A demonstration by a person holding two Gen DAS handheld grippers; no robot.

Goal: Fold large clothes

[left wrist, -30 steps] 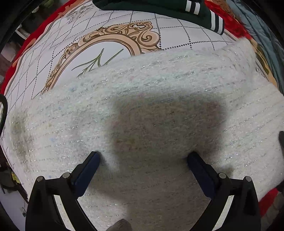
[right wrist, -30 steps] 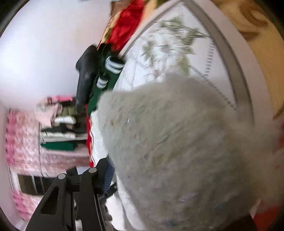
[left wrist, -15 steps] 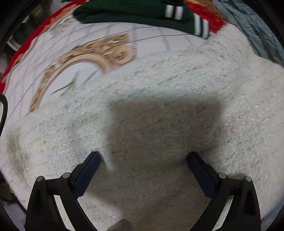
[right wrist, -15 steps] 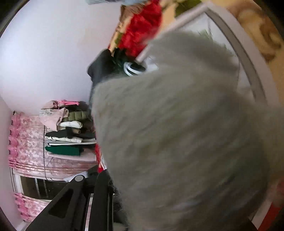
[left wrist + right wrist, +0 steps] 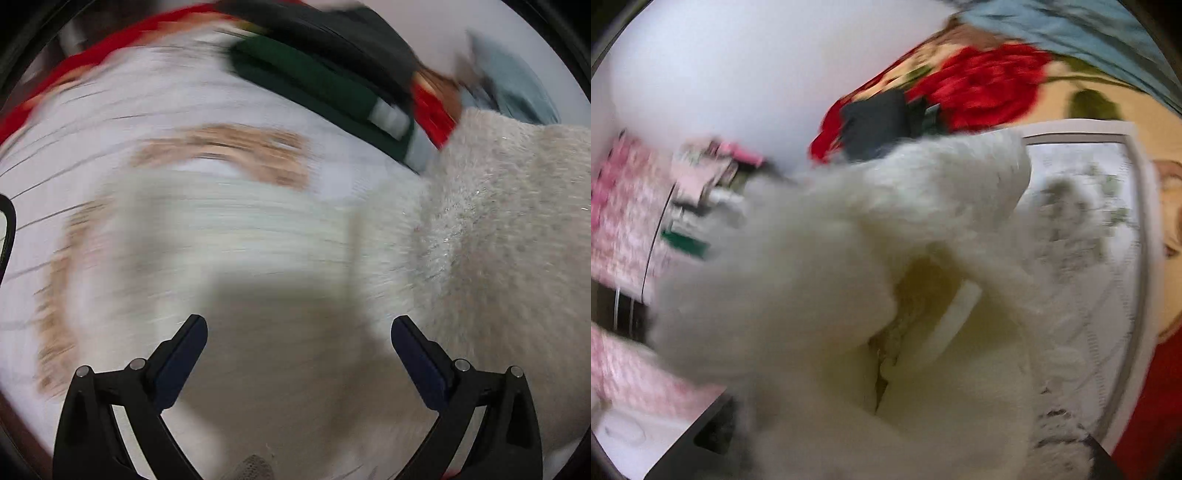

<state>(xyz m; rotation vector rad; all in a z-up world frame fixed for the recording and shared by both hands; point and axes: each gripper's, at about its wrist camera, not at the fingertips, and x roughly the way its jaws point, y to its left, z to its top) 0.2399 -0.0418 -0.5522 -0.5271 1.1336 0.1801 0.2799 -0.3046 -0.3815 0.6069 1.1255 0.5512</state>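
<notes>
A white fuzzy garment [image 5: 498,221] lies on the patterned bedspread [image 5: 147,110], and its right part rises in a thick fold. My left gripper [image 5: 299,325] hovers over the garment's blurred near part, jaws wide open with nothing between them. In the right wrist view the same garment [image 5: 849,258] is bunched up and lifted, showing a yellowish inside and a white label [image 5: 956,314]. It buries the fingers of my right gripper [image 5: 886,387], which is shut on it; only black body parts show at the bottom corners.
A dark green garment with white stripes [image 5: 314,85] lies at the far side of the bed, with a blue quilt [image 5: 517,85] beyond it. A red rose blanket [image 5: 979,85] edges the bed. Folded clothes [image 5: 701,192] are stacked above a pink curtain at the left.
My right gripper has closed on the garment and risen with it, so the cloth now hangs bunched. The left gripper has lifted and swung, still open; the garment's right side has come up.
</notes>
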